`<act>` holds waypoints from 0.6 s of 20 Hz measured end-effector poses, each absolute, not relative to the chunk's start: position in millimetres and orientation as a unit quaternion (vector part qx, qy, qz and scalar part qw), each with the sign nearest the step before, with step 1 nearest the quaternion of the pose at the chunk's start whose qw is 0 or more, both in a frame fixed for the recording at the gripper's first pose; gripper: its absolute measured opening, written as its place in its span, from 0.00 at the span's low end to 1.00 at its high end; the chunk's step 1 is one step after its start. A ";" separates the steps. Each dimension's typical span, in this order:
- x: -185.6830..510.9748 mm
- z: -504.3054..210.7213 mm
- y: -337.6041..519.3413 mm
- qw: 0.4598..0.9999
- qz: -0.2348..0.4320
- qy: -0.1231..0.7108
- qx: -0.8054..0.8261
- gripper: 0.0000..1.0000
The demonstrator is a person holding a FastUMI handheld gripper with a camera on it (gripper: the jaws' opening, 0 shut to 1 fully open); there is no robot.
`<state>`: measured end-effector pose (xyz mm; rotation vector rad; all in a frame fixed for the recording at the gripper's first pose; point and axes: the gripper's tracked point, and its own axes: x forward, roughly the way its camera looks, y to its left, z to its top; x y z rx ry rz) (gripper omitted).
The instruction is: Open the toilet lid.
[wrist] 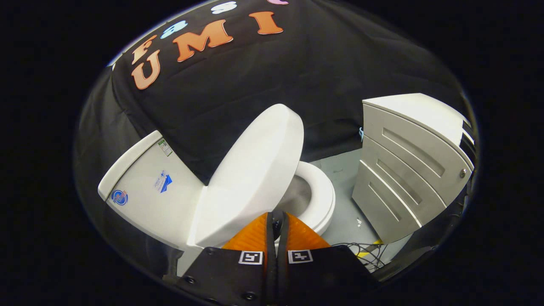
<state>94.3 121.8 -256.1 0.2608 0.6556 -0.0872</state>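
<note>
A white toilet stands ahead of me, seen tilted. Its lid (250, 174) is raised partway, leaning toward the tank (148, 187) on the left, with the seat ring (316, 193) and part of the bowl exposed beyond it. My gripper (276, 221) sits just in front of the lid's lower edge and the seat. The fingers are pressed together with nothing visibly held between them. Whether the fingertips touch the lid or seat is unclear.
A white drawer cabinet (408, 165) with a lock stands right of the toilet, a strip of grey floor (346, 212) between them. Loose cables (365, 250) lie on the floor near the fingers. Black cloth hangs behind everything.
</note>
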 end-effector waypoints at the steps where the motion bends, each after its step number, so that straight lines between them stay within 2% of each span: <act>1: 93.8 -252.3 124.7 0.938 -0.045 0.319 0.127 0.08; 12: 97.7 -217.6 156.7 0.952 -0.048 0.293 0.072 0.08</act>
